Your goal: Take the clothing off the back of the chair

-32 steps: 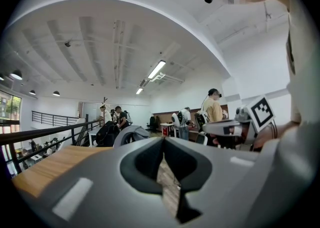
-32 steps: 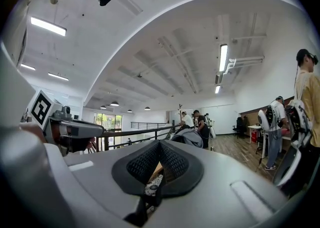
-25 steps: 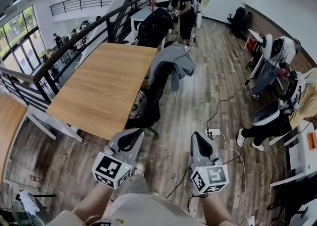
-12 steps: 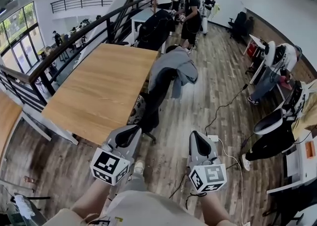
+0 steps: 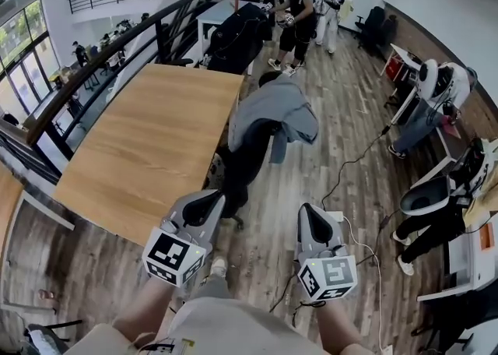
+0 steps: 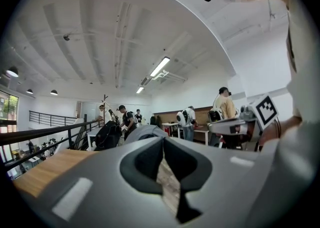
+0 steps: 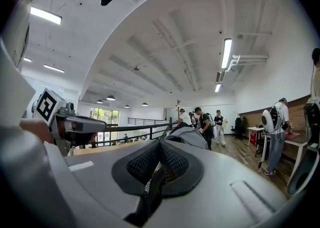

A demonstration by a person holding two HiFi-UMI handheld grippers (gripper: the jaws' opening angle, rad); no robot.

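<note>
Ahead, grey clothing (image 5: 274,108) over black chair (image 5: 247,157) back, beside wooden table (image 5: 148,143).

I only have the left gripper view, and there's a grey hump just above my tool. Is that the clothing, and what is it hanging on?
Observer: Yes. The head view shows the grey jacket draped over the back of a black chair beside the wooden table.
Operator: And my other hand?
Observer: The right tool has its jaws together, with nothing between them.
Operator: Anything underfoot?
Observer: A white power strip lies on the floor beside the right tool.
</note>
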